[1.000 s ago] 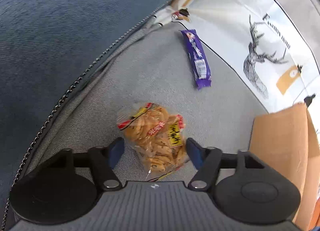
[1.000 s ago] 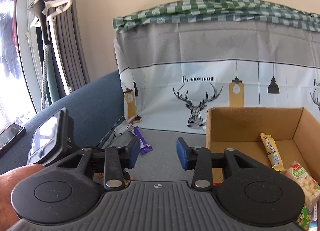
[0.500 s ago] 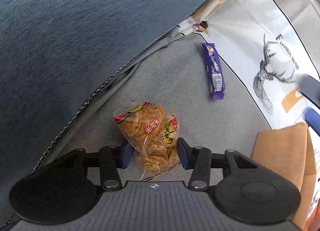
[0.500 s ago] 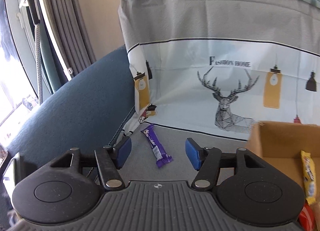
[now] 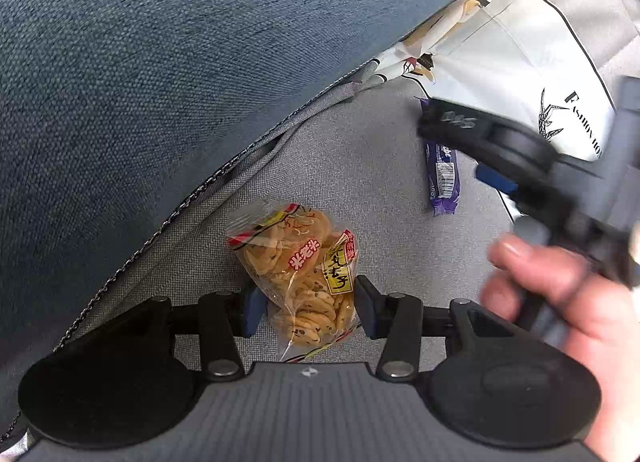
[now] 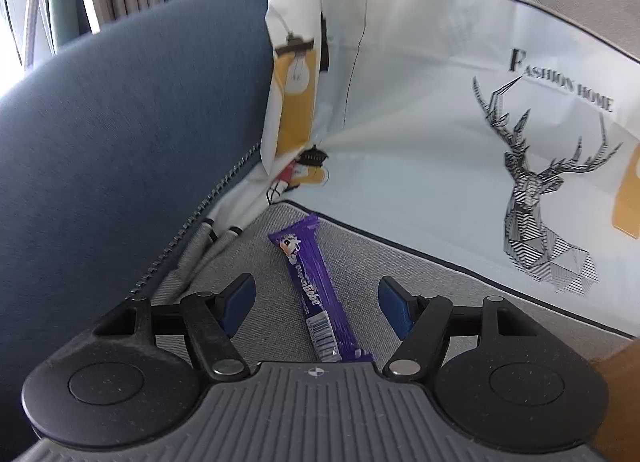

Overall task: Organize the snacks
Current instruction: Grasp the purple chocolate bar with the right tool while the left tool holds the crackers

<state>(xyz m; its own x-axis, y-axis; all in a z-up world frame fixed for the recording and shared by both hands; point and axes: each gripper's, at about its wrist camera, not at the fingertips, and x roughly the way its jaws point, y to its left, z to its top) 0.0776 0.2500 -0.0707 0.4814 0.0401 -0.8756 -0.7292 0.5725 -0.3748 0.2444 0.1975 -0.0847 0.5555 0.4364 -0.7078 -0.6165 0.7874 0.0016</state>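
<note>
While lying flat, purple bar (image 6: 320, 290) points away lengthwise

My left gripper (image 5: 306, 308) straddles the cracker bag (image 5: 304, 282) on the cushion (image 5: 360, 166); bar (image 5: 442, 174) at two o'clock, between my right gripper's (image 6: 316, 302) fingers.

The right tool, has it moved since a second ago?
Yes. The right tool has swung left and down, from facing the box to straddling the purple bar near the blue cushion, its jaws just opening.
</note>
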